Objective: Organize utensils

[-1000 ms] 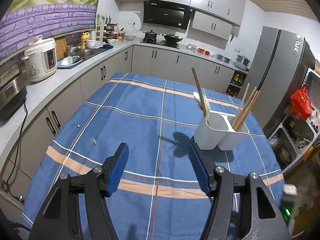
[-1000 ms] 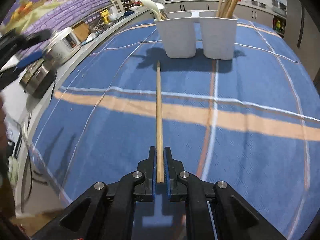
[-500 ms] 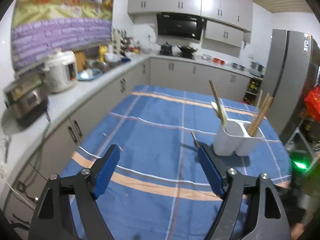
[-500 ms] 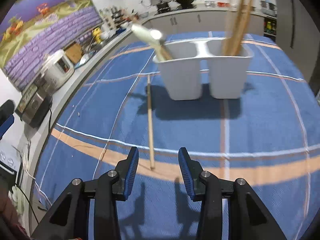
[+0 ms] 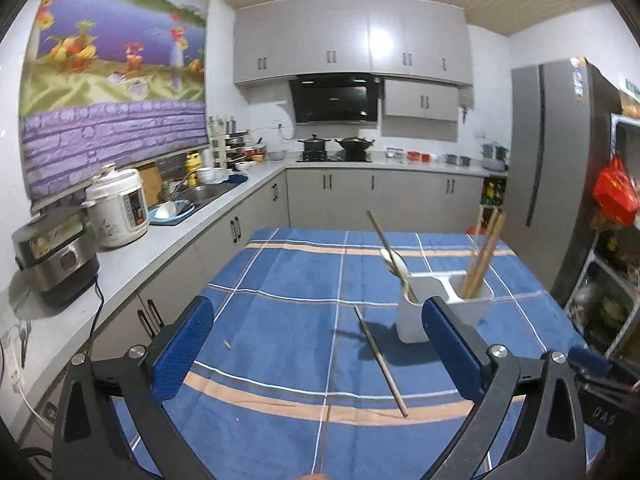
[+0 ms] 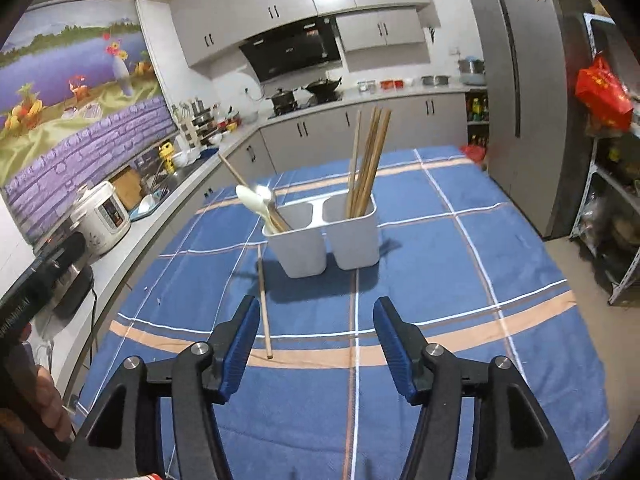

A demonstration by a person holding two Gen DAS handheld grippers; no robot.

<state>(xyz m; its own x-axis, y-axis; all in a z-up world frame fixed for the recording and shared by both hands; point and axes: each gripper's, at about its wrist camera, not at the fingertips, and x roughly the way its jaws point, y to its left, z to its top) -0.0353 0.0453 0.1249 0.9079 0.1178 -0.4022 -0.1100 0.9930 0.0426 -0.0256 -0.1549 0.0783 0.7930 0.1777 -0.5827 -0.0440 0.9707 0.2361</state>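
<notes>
On the blue plaid tablecloth (image 6: pixel 440 280), one loose chopstick (image 6: pixel 263 304) lies flat, just left of the white two-bin holder (image 6: pixel 320 236); far tip near the holder's left bin, near end on the orange stripe. Same stick in the left view (image 5: pixel 380 356), running diagonally toward the camera.

Holder contents: left bin has a pale spoon (image 6: pixel 250 200) plus one leaning stick; right bin has a bundle of chopsticks (image 6: pixel 366 160) standing nearly upright. Judgement: the loose one belongs in the right bin.

Handling (judged, not measured):
- Wood or bamboo, thin, round, stiff. Very light.
- Rolls easily, though the cloth's nap should damp that.
- Low profile on soft fabric: pads must press into the cloth to get under the curve, and could pinch cloth with it.
- Best hold looks like the near third, pads across the shaft, so the long end leads into the bin. An off-centre grip on something this light shouldn't sag, but it could pivot between flat pads.
- Holder is smooth plastic, probably light, and may slide or tip if the stick hits its rim.

Right hand-held gripper (image 6: pixel 312 336): fingers spread apart, nothing between them, raised above the surface, with the chopstick's near end just inside its left finger line. Left hand-held gripper (image 5: pixel 316 344): also wide apart, empty, well above the surface.

Risk: stick skidding away on a shallow approach.
</notes>
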